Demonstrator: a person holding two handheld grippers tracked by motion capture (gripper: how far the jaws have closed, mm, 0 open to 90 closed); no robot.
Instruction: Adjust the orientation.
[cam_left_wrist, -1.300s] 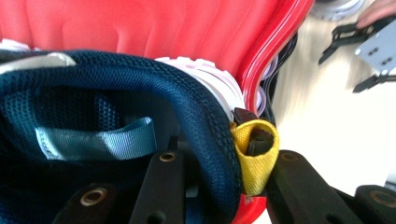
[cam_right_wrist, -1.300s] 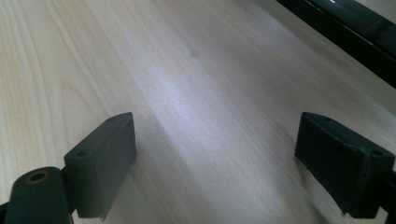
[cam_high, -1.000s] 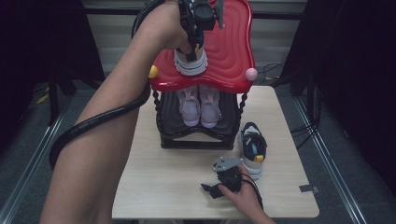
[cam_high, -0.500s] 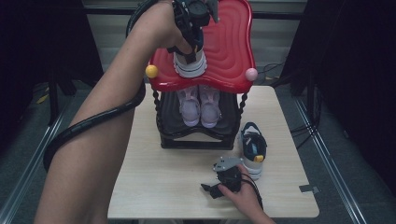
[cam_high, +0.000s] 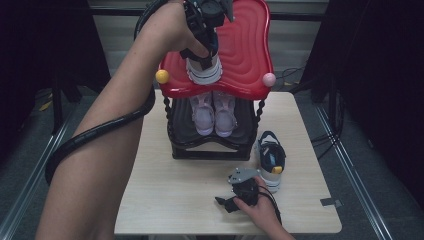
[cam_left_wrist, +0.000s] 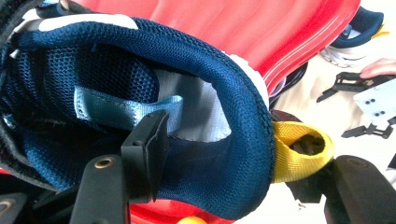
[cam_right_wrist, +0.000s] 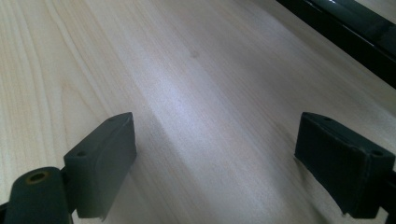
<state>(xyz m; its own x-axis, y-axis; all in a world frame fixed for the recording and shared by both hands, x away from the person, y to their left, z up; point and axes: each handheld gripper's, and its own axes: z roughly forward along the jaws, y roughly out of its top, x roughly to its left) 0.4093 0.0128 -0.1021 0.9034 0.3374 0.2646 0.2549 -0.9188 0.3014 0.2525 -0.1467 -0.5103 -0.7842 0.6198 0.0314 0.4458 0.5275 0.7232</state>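
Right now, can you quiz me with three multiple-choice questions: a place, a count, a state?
1. Where does the pair of pale pink shoes stand? A. the red wavy rack top B. the black lower shelf C. the wooden table
2. How many navy mesh shoes are there? A. one B. two C. three
3. The right gripper has its black jaws: A. open and empty B. shut on a shoe C. shut on a cable
B: they sit under the top. B: one on the rack top, one on the table. A: bare table shows between the jaws.
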